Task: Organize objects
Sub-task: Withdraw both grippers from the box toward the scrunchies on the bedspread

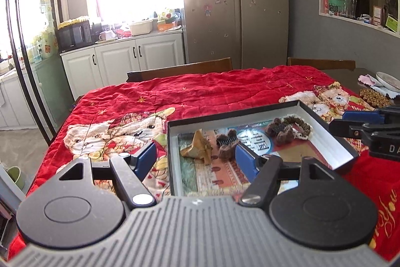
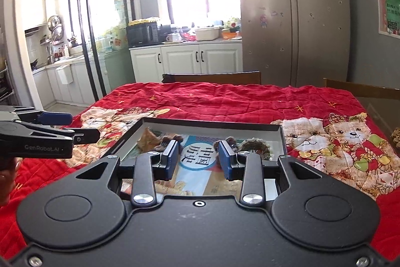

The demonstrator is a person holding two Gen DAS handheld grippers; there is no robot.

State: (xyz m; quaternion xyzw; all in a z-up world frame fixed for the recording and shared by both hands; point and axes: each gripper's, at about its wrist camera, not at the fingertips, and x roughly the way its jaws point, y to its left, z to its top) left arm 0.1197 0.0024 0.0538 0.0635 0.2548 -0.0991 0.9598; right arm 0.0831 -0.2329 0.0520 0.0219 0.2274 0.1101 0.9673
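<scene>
Shallow black-rimmed cardboard box [image 1: 337, 139] sits on red teddy-bear quilt [image 1: 200, 91]. Inside: fuzzy brown hair claw [image 1: 226, 142], tan folded paper piece [image 1: 197, 145], brown knitted scrunchie [image 1: 290, 128]. I hold left gripper [image 1: 195, 154] wide, nothing between jaws. My right gripper [image 2: 198, 158] narrow, empty, above box.

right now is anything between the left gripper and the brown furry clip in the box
Nothing visible blocks it. The left gripper is open and empty, and the furry clip lies in the open box just beyond its fingertips. The gold clip sits beside it, to the left.
</scene>
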